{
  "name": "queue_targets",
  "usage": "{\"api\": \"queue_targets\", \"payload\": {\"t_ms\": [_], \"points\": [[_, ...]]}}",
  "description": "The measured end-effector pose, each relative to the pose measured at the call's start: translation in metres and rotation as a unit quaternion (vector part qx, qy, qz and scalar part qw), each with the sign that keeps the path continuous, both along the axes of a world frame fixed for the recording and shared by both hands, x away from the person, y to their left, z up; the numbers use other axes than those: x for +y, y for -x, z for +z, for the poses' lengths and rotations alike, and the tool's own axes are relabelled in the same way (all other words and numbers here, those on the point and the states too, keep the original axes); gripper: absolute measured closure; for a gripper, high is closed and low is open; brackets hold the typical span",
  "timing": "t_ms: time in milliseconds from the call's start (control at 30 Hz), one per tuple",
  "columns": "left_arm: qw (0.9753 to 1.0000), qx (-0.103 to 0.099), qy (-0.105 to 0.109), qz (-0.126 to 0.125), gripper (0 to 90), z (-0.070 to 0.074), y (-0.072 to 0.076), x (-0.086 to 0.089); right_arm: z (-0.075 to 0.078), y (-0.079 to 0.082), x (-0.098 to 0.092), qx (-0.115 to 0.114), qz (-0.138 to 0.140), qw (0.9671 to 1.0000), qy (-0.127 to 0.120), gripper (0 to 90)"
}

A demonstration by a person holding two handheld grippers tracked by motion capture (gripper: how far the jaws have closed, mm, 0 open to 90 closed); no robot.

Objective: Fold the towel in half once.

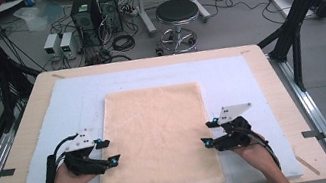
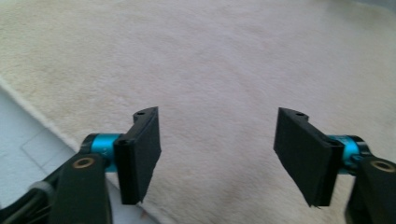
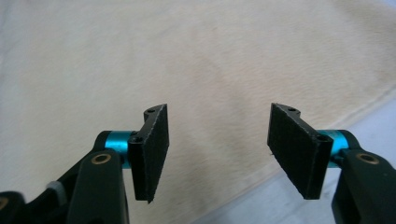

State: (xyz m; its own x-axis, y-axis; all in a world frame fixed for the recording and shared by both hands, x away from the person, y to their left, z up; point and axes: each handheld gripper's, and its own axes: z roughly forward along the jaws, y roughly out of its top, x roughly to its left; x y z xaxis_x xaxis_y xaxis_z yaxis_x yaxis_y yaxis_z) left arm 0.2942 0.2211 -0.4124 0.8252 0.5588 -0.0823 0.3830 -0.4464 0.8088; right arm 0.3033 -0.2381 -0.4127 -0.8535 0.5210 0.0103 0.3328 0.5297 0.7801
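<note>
- Flat and unfolded, a peach towel [image 1: 156, 138] is seen on the pale mat [image 1: 228, 72].
- Its edges at 9 and 3 o'clock are flanked by the left gripper [image 1: 107, 152] and right gripper [image 1: 209, 132], both held wide.

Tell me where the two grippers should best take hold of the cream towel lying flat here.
Probably at its long side edges. The towel lies flat on the pale mat, so only the edges offer a lip to pinch. The left gripper sits open at the left edge, the right gripper open at the right edge; each should come in from its own side, low, one jaw sliding under.
</note>
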Motion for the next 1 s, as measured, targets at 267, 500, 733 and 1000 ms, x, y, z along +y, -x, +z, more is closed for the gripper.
{"api": "queue_targets", "payload": {"t_ms": [267, 500, 733, 1000], "points": [[0.9988, -0.009, 0.004, 0.047, 16.1, 0.004, -0.017, 0.002, 0.005, -0.028, 0.003, -0.005, -0.036, 0.9993, 0.003, 26.0], [0.998, -0.002, 0.008, 0.063, 14.5, 0.012, -0.034, 0.001, 0.013, -0.048, 0.009, -0.006, -0.042, 0.9991, 0.001, 24.3], [0.9972, -0.005, 0.02, 0.072, 15.0, 0.023, -0.048, 0.003, 0.021, -0.06, 0.014, -0.009, -0.043, 0.999, 0.001, 24.3], [0.9971, 0.012, 0.023, 0.072, 16.1, 0.02, -0.061, 0.002, 0.026, -0.071, 0.019, -0.008, -0.034, 0.9994, 0.007, 24.4]]}}
